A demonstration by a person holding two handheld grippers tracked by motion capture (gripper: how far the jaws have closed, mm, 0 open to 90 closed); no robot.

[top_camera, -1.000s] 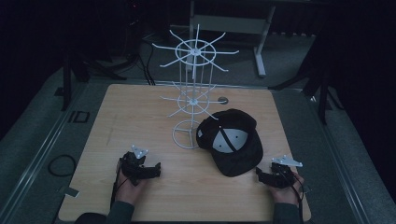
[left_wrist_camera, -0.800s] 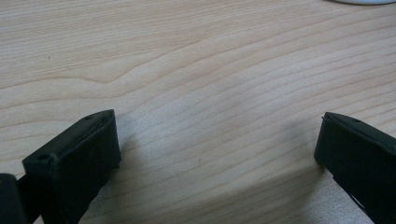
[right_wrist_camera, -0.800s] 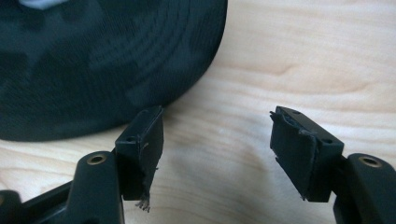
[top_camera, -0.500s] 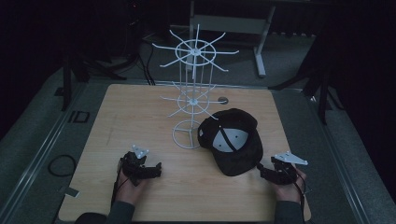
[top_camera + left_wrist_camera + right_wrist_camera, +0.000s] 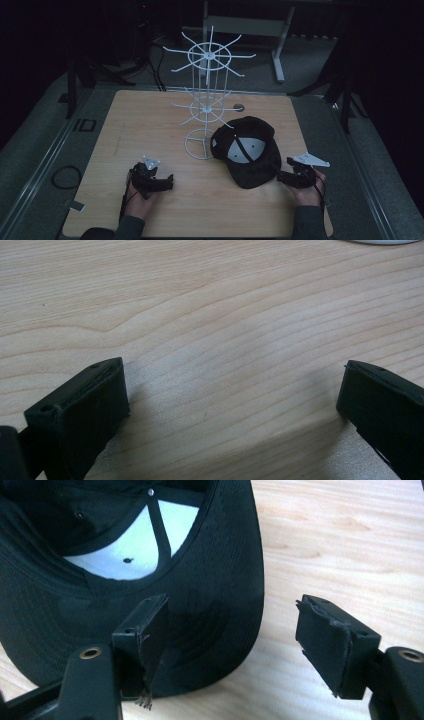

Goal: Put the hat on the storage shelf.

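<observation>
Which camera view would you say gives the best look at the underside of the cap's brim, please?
The right gripper view: the cap lies upside down, its brim close between the open tool's jaws. The high view shows the whole cap, small and dim. The left gripper view faces bare table.

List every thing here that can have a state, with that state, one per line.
Cap: upside down on the table, inside facing up, not gripped.
Wire rack: upright, its arms bare.
Left hand-held gripper: open above bare wood.
Right hand-held gripper: open, jaws straddling the cap's brim edge.
</observation>
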